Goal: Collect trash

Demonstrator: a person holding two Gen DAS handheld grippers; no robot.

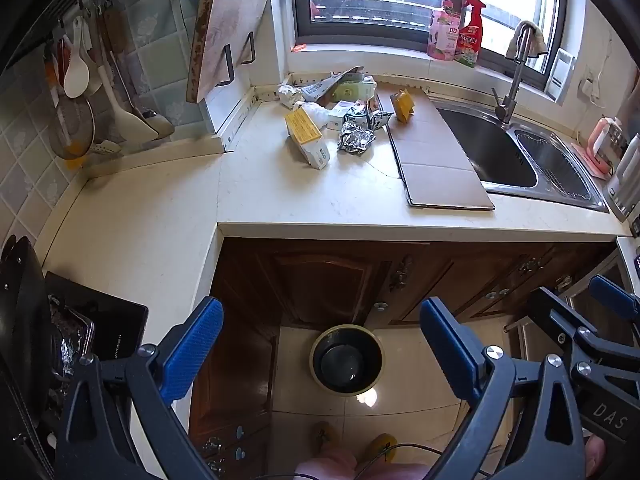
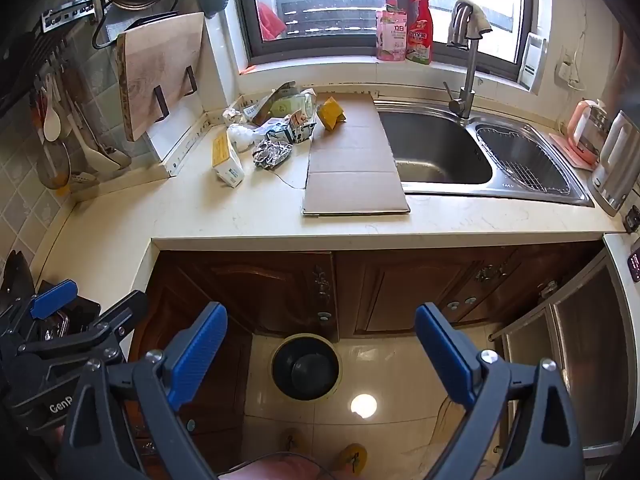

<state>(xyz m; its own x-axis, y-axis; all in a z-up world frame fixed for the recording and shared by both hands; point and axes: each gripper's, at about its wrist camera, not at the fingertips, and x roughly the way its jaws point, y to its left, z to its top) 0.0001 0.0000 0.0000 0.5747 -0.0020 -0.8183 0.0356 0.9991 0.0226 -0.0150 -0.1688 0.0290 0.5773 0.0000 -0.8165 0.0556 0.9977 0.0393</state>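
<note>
Both of my grippers are nearest the lens, held over the floor in front of the cabinets. Left gripper (image 1: pixel 322 350): blue pads spread wide, nothing between them. Right gripper (image 2: pixel 320 348): likewise wide apart and empty. Each appears at the edge of the other's view, side by side and apart.

Bin (image 2: pixel 306 366): dark, round, open-topped, on the floor tiles at 6 o'clock of the counter edge, seen in the gap between my right pads.

Counter (image 2: pixel 240 216), left to right:
- Yellow-and-white box (image 2: pixel 227 160) at 10 o'clock of the bin, lying alone.
- Crumpled foil (image 2: pixel 272 153) just beside it at its 3 o'clock.
- Heap of cartons and wrappers (image 2: pixel 286 114) behind the foil, against the wall under the window.
- Yellow packet (image 2: pixel 330 114) resting on the far end of the flat cardboard sheet (image 2: pixel 354 168).
- Sink (image 2: pixel 440 152) touching the cardboard's right edge.

All trash is on the counter, well apart from both grippers
</note>
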